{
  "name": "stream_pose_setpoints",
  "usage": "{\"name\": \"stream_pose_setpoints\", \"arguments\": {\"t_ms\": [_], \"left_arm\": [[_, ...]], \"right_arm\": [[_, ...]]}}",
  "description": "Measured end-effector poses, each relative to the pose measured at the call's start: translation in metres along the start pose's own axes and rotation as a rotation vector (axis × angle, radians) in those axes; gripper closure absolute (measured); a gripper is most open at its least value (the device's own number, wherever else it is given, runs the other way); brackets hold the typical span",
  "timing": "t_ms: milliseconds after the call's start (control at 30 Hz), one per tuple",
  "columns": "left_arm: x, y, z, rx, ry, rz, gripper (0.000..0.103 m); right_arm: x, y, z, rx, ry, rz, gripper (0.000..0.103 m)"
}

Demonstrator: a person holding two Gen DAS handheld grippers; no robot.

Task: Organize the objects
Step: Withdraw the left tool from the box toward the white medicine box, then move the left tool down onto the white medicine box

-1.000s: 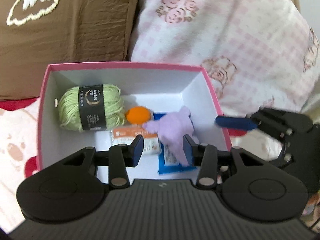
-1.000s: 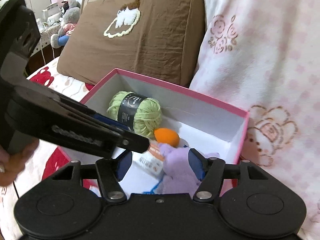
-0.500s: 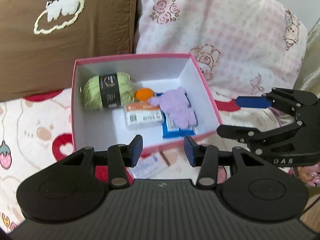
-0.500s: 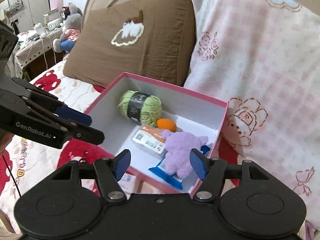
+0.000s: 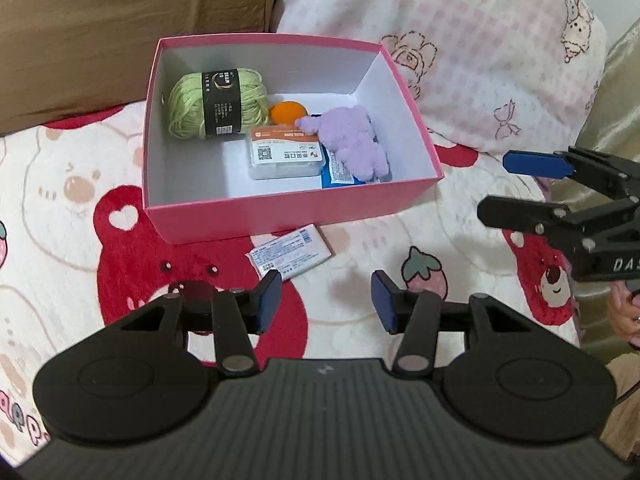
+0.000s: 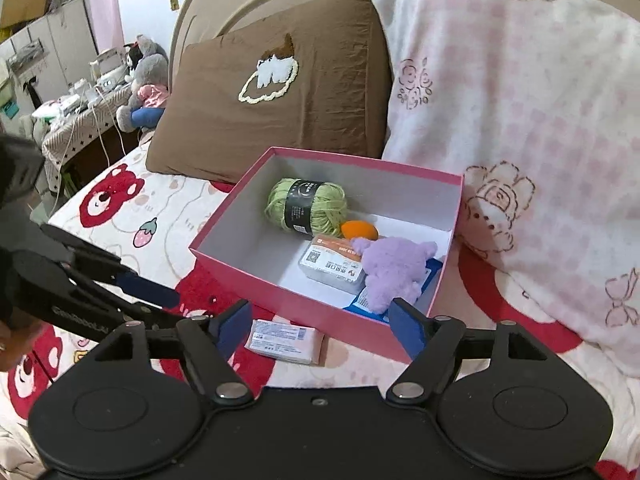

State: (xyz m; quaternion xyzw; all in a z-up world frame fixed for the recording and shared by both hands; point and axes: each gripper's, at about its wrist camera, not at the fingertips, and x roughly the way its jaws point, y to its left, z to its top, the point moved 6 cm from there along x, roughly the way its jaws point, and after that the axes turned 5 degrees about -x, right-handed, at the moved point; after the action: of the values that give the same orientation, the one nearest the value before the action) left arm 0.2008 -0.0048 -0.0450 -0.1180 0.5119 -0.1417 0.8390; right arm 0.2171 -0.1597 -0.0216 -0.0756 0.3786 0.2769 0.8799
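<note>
Presently both the left hand-held gripper and right hand-held gripper are opening and empty above the tissue pack lying on the bed beside the pink box, risking a slipped pinch on its flat wrapper.

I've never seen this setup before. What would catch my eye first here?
Probably the pink box on the bear-print bedspread, holding green yarn, an orange ball and a purple plush toy. A white packet lies outside, just before the box's near wall.
</note>
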Motion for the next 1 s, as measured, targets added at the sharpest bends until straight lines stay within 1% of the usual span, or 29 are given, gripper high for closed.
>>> {"name": "stream_pose_setpoints", "arguments": {"t_ms": [167,233,300,400,533,700,767,867,1000], "left_arm": [[-0.006,-0.005,-0.007,0.003,-0.035,-0.006,0.054],[-0.006,-0.005,-0.009,-0.003,-0.031,-0.011,0.053],[-0.004,-0.003,-0.012,-0.016,-0.029,-0.011,0.053],[0.001,0.001,-0.018,-0.043,-0.012,-0.018,0.053],[0.003,0.004,-0.028,-0.052,-0.006,-0.017,0.053],[0.0,0.007,-0.036,-0.052,-0.009,-0.01,0.045],[0.001,0.008,-0.04,-0.052,-0.008,-0.007,0.041],[0.003,0.011,-0.045,-0.052,-0.006,-0.007,0.04],[0.01,0.017,-0.05,-0.056,0.007,0.014,0.038]], "right_arm": [[-0.003,0.008,-0.011,-0.047,0.007,-0.026,0.017],[-0.003,0.01,-0.014,-0.026,0.021,0.008,0.016],[-0.004,0.01,-0.018,0.015,0.024,0.031,0.013],[-0.004,0.014,-0.023,0.012,0.027,0.029,0.013],[-0.006,0.021,-0.028,-0.005,0.025,0.024,0.011],[-0.007,0.03,-0.032,-0.029,0.021,0.04,0.01],[-0.003,0.032,-0.035,-0.042,0.025,0.033,0.01],[0.004,0.036,-0.042,-0.052,0.039,0.03,0.01],[0.015,0.038,-0.051,-0.07,0.023,0.025,0.01]]}}
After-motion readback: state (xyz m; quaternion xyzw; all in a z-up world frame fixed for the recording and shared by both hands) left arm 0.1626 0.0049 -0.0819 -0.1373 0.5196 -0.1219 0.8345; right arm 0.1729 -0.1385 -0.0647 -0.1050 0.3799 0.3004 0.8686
